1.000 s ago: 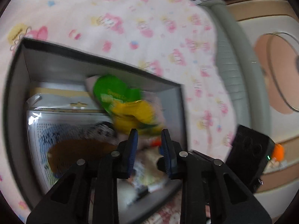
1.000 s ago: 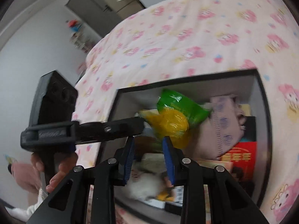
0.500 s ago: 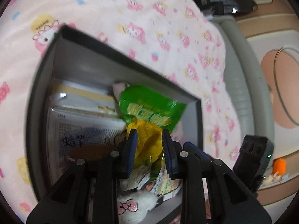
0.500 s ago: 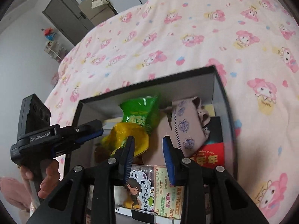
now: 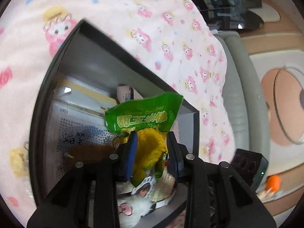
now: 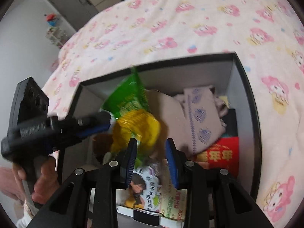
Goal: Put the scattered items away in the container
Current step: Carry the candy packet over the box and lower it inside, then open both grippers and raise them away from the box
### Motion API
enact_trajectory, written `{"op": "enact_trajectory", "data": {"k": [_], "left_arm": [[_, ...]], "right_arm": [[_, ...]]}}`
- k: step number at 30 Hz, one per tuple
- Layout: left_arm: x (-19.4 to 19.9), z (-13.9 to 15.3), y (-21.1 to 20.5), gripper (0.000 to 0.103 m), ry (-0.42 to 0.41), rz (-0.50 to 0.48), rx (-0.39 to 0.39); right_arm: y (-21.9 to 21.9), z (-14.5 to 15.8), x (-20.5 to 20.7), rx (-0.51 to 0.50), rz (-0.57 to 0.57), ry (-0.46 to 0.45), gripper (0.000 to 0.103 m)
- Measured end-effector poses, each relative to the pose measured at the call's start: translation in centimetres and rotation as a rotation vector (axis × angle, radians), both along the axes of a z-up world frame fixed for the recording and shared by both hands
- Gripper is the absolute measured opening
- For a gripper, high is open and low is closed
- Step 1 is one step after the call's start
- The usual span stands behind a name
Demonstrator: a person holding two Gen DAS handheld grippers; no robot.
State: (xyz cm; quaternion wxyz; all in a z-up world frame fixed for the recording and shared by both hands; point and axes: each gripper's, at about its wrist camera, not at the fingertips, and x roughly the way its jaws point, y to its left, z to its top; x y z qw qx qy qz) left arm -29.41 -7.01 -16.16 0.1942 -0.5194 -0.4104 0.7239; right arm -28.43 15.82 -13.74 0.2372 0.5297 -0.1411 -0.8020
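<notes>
While the box (image 6: pixel 245 79) sits on a bed (image 6: pixel 190 19) under a pink cartoon-print blanket, grey doors (image 6: pixel 76 3) far left, the left gripper (image 5: pixel 152 148) clamps a green-yellow corn bag (image 5: pixel 144 119) reading "Sweet Corn Cob" above it, the right gripper (image 6: pixel 151 152) open, holding nothing.

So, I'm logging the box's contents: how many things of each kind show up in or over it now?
Green-and-yellow corn snack bag, held by the left gripper: 1
Beige patterned cloth: 1
Red packet: 1
Printed cartoon packets: at least 2
White plush toy: 1
Total: at least 6, in the grey box.
</notes>
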Motion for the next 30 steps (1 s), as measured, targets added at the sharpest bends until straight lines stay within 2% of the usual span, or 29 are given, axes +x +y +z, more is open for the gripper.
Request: {"op": "enact_trajectory", "data": {"k": [2,3,6,8,10,12,13,14,16,17,19,20,22,23,24,25,27,30], "left_arm": [[-0.4,-1.0,0.9,0.034,-0.042,-0.025,-0.012],[-0.6,-1.2,1.3,0.036,-0.053,-0.04,0.008],[-1.2,-0.7,2.6,0.036,-0.048,-0.077,0.013],[-1.3,-0.2,3.2,0.036,-0.038,-0.095,0.001],[-0.9,0.4,3.1,0.036,-0.016,-0.105,-0.019],[-0.3,1.3,2.9,0.037,0.018,-0.107,-0.068],[-0.2,1.7,2.7,0.041,0.031,-0.107,-0.086],[0.0,2.3,2.4,0.045,0.048,-0.114,-0.08],[0.2,2.1,2.9,0.06,0.078,-0.118,-0.051],[0.4,2.7,2.6,0.062,0.099,-0.107,-0.06],[1.0,4.8,2.5,0.078,0.161,-0.073,-0.155],[1.2,5.6,2.6,0.081,0.19,-0.061,-0.222],[2.1,7.9,3.4,0.09,0.256,-0.074,-0.37],[2.8,9.0,2.9,0.091,0.284,-0.094,-0.438],[3.5,10.4,3.5,0.093,0.315,-0.111,-0.503],[3.7,11.5,3.6,0.096,0.336,-0.11,-0.531],[4.8,13.1,3.4,0.102,0.362,-0.085,-0.54],[6.9,15.2,3.5,0.102,0.404,-0.042,-0.544]], "right_arm": [[0.0,-0.8,-0.7,-0.1,-0.012,-0.072,0.029],[-0.5,-0.9,-0.9,-0.078,-0.019,-0.082,0.029],[-1.3,-1.2,-0.8,0.134,-0.032,-0.039,0.029],[-1.0,-1.1,-0.3,0.158,-0.038,-0.028,0.029],[0.0,-0.8,-0.1,0.125,-0.061,-0.04,0.029],[0.6,-0.3,0.2,0.14,-0.092,-0.018,0.029],[1.0,0.1,0.5,0.164,-0.107,0.002,0.029],[1.1,0.4,0.7,0.192,-0.122,0.023,0.03],[2.0,1.2,1.0,0.246,-0.138,0.054,0.032],[2.2,1.5,1.1,0.269,-0.146,0.066,0.032],[2.7,2.6,1.4,0.329,-0.176,0.11,0.038],[2.8,3.2,1.8,0.356,-0.187,0.13,0.042],[3.0,4.5,2.5,0.367,-0.194,0.171,0.061],[3.1,5.3,3.0,0.342,-0.19,0.19,0.067],[3.2,6.2,3.7,0.312,-0.194,0.209,0.084],[3.2,6.8,3.9,0.302,-0.203,0.226,0.089],[3.0,8.8,5.5,0.308,-0.239,0.295,0.089],[2.6,10.9,7.2,0.309,-0.261,0.337,0.089]]}}
